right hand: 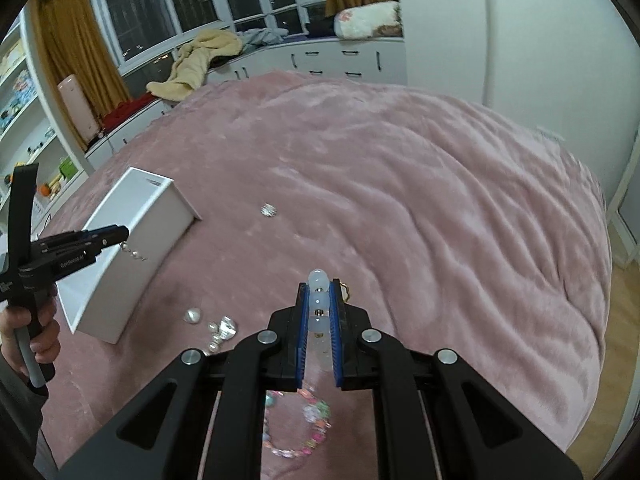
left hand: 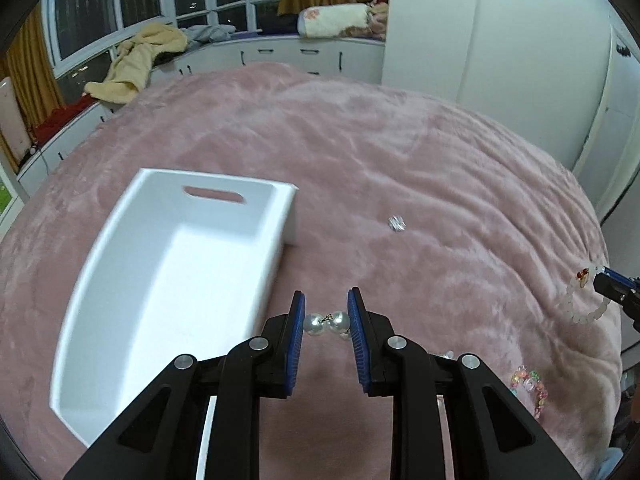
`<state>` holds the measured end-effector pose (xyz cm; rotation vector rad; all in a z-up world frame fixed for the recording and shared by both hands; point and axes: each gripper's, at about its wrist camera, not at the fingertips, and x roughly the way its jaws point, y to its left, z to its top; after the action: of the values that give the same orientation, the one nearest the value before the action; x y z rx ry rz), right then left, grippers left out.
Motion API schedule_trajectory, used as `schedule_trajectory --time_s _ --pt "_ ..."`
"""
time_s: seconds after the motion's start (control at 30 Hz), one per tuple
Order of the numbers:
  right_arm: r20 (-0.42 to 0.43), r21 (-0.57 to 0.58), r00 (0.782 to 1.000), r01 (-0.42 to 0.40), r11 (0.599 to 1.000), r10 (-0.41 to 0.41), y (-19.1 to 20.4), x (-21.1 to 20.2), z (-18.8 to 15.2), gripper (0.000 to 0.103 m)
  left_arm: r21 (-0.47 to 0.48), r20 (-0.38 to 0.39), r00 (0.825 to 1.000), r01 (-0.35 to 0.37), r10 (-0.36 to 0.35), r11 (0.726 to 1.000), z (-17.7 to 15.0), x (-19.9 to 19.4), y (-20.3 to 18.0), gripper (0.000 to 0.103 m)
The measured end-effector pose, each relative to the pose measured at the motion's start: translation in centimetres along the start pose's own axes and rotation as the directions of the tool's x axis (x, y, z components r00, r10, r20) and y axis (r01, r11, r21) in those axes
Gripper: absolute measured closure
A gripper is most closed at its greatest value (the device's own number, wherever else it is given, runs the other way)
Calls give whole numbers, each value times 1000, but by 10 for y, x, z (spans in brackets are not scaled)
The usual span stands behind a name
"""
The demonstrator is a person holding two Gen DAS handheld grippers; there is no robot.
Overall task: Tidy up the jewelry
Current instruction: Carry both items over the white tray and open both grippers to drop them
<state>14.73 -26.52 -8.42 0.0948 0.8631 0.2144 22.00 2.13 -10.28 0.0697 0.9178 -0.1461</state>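
My left gripper (left hand: 326, 314) is shut on a pearl earring (left hand: 327, 322), held just right of the white bin (left hand: 176, 280) above the pink blanket. In the right wrist view the left gripper (right hand: 120, 236) holds the earring, its chain (right hand: 134, 252) dangling over the bin's wall (right hand: 132, 248). My right gripper (right hand: 320, 300) is shut on a white bead bracelet (right hand: 319, 300), lifted off the bed; that bracelet also shows in the left wrist view (left hand: 580, 300). A colourful bead bracelet (right hand: 300, 424) lies below the right gripper, and also shows in the left wrist view (left hand: 530, 390).
A small sparkly ring (left hand: 396, 223) lies on the blanket right of the bin. Several pearl pieces (right hand: 216, 328) lie near the bin's front corner. A white wardrobe (left hand: 480, 20) and window-seat drawers (left hand: 300, 56) stand beyond the bed.
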Motion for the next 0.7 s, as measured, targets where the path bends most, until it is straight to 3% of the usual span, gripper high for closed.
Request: schedule_trajectory --time_s 0.37,0.7 --pt "29 -136 995 -90 987 95 95 0 59 93 -64 32 996 -83 85 995 5 -49 81 76" --pt "-40 -249 970 -243 938 240 215 49 105 93 -136 -12 993 -119 119 984 -9 -52 144 76"
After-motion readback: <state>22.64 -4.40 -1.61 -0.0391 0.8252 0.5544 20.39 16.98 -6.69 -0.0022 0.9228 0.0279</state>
